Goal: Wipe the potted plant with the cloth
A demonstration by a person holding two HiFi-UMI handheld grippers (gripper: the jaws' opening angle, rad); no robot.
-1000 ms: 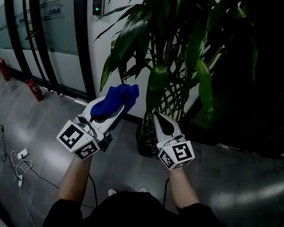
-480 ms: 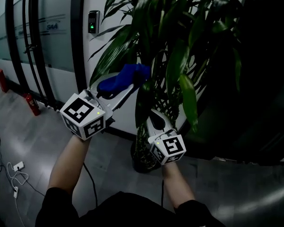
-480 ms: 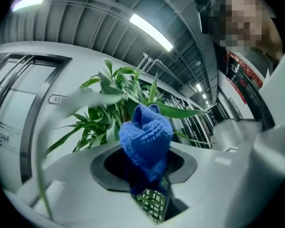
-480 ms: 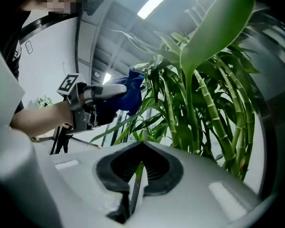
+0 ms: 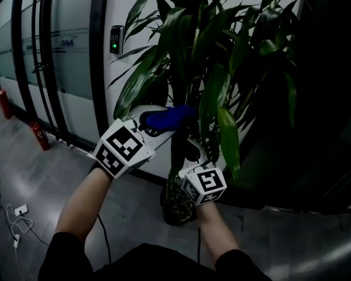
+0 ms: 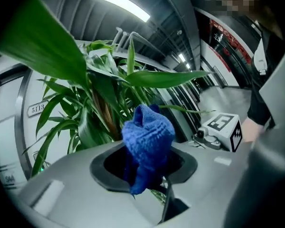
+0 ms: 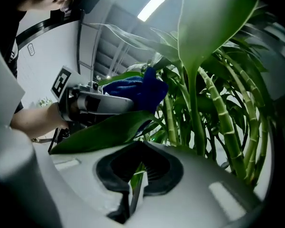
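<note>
The potted plant (image 5: 210, 45) is tall, with long green leaves and bamboo-like stems (image 7: 223, 113); its pot (image 5: 174, 204) stands on the floor by the white wall. My left gripper (image 5: 174, 119) is shut on a bunched blue cloth (image 5: 165, 116) (image 6: 147, 137), which is raised against the lower leaves. My right gripper (image 5: 190, 146) sits just below and right of it, shut on a long drooping leaf (image 7: 102, 132) that runs under the cloth (image 7: 137, 89). The leaf's tip is pinched between the jaws (image 7: 137, 175).
Two red fire extinguishers (image 5: 40, 136) stand along the glass wall at left. A cable and power strip (image 5: 17, 211) lie on the grey floor. A door keypad (image 5: 117, 38) hangs on the wall behind the plant. A dark panel fills the right side.
Both grippers have risen toward the foliage. The left one carried the cloth up and right to the leaf, and the right one stayed on the leaf.
</note>
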